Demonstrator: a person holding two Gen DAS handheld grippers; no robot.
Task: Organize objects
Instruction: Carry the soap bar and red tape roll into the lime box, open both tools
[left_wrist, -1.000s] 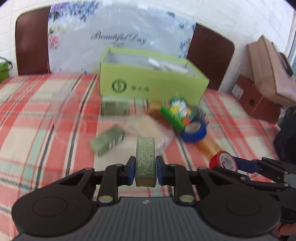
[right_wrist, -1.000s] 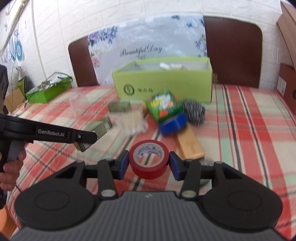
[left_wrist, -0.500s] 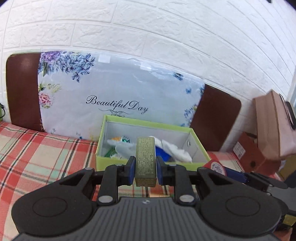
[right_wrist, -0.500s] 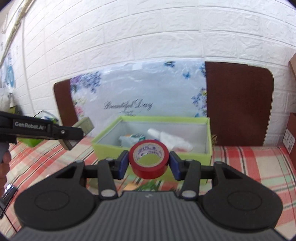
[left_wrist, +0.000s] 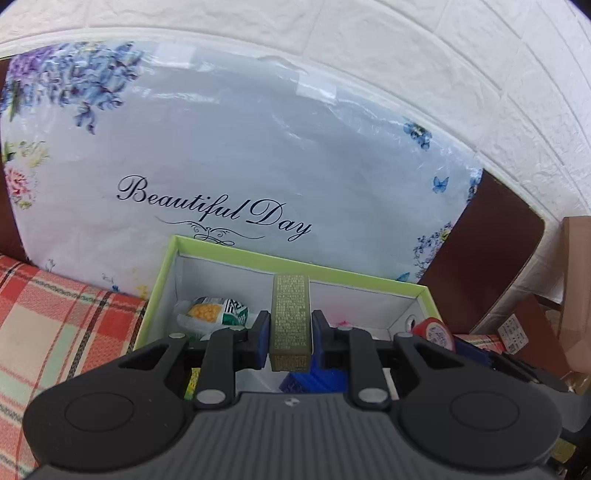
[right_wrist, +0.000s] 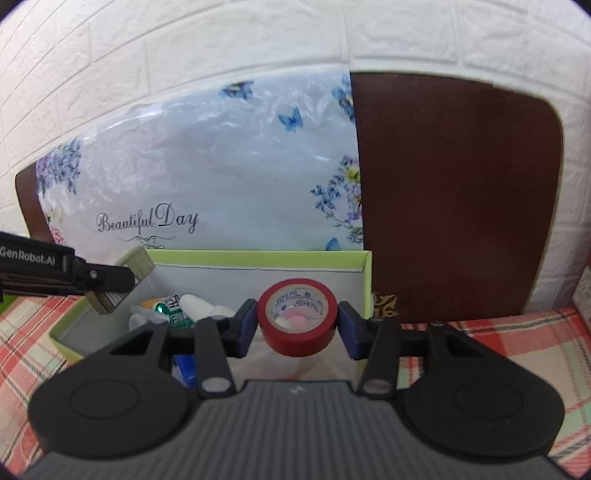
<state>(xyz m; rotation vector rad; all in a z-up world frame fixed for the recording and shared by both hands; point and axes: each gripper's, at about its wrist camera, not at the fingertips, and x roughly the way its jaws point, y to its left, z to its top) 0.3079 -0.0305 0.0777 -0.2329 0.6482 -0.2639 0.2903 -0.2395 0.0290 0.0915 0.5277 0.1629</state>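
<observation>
My left gripper (left_wrist: 289, 341) is shut on an olive-gold small box (left_wrist: 290, 321), held upright above the open green box (left_wrist: 236, 254). My right gripper (right_wrist: 297, 326) is shut on a red tape roll (right_wrist: 297, 321), held over the right half of the same green box (right_wrist: 258, 255). The left gripper with its olive box (right_wrist: 138, 264) shows at the left of the right wrist view. The red tape roll (left_wrist: 434, 332) shows at the right of the left wrist view. Inside the green box lie a green-and-orange packet (left_wrist: 214, 314), white wrappers and a blue item (left_wrist: 314, 380).
A floral "Beautiful Day" bag (left_wrist: 221, 166) leans on brown chair backs (right_wrist: 454, 195) behind the box. The plaid tablecloth (left_wrist: 48, 317) spreads left and right. Cardboard boxes (left_wrist: 576, 288) stand at the far right beside a white brick wall.
Both grippers have moved forward and closer to the green box, now hanging over its inside. Each keeps its hold on its object.
</observation>
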